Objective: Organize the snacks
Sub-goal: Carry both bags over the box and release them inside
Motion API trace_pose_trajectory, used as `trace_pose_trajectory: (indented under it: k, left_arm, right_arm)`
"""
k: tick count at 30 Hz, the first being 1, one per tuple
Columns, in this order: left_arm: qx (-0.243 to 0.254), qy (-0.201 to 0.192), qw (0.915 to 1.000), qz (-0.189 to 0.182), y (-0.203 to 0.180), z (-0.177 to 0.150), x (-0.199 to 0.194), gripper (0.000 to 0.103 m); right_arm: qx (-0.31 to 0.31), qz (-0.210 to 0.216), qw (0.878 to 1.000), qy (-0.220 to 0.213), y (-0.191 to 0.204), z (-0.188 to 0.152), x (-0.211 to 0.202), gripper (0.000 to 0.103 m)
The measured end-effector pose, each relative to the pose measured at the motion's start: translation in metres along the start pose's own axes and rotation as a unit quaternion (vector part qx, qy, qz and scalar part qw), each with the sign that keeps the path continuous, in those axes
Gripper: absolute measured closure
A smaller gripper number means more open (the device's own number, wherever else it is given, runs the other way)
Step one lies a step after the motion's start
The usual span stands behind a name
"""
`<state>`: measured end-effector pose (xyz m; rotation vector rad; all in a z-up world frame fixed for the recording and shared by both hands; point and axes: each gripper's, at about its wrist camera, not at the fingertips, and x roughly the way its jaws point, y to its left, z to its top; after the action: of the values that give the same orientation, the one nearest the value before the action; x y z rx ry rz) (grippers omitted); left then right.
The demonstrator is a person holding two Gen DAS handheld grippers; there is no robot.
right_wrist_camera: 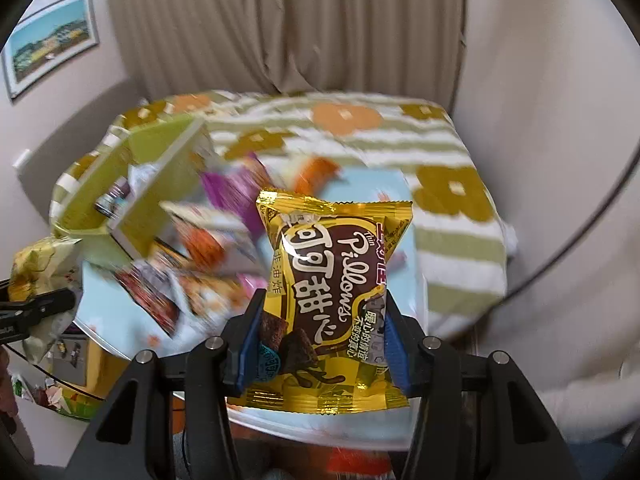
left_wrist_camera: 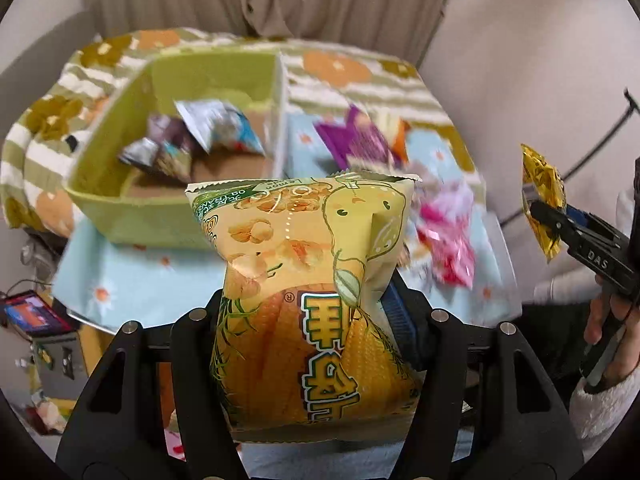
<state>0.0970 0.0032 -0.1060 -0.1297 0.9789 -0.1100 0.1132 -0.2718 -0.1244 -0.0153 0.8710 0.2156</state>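
Observation:
My left gripper [left_wrist_camera: 308, 300] is shut on a puffy yellow lemon snack bag [left_wrist_camera: 280, 240], held up above the table in the left wrist view. In the right wrist view my right gripper [right_wrist_camera: 322, 308] is shut on a gold "Pillows" chocolate snack bag [right_wrist_camera: 332, 264], its blue pads [right_wrist_camera: 394, 344] pressing both sides. Each gripper also shows in the other's view: the right gripper [left_wrist_camera: 536, 208] with its gold bag [left_wrist_camera: 542, 184], and the left gripper [right_wrist_camera: 60, 300] with its yellow bag [right_wrist_camera: 36, 264]. A green box [left_wrist_camera: 116, 208] behind holds several packets [left_wrist_camera: 216, 124].
Loose snack packets, purple [left_wrist_camera: 356, 140] and pink [left_wrist_camera: 444, 236], lie in a pile on the light blue table [left_wrist_camera: 120, 284] to the right of the box. A striped floral blanket [right_wrist_camera: 452, 236] lies beyond, before a curtain [right_wrist_camera: 280, 28]. A person's hand [left_wrist_camera: 612, 320] holds the right gripper.

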Motion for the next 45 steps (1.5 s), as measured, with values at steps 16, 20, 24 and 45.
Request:
trace_pose_trajectory:
  k: [16,20,24,45]
  left_arm:
    - [-0.034,-0.053,0.9973,0.039,0.113,0.100,-0.014,0.045]
    - [-0.035,-0.029,0.9982,0.039,0.144,0.121,0.013,0.045]
    - [-0.024,-0.001,0.9991,0.035,0.166,0.132,0.045,0.045]
    - [0.017,0.035,0.9991,0.018,0.217,0.122,0.098,0.001]
  right_arm:
    - [-0.040,0.111,0.992,-0.050,0.146,0.123,0.021,0.054]
    - [-0.041,0.124,0.991,-0.040,0.181,0.137,0.040,0.054]
    - [-0.036,0.130,0.991,-0.018,0.210,0.144,0.065,0.054]
    - [0.038,0.088,0.993,0.074,0.257,0.133,0.145,0.054]
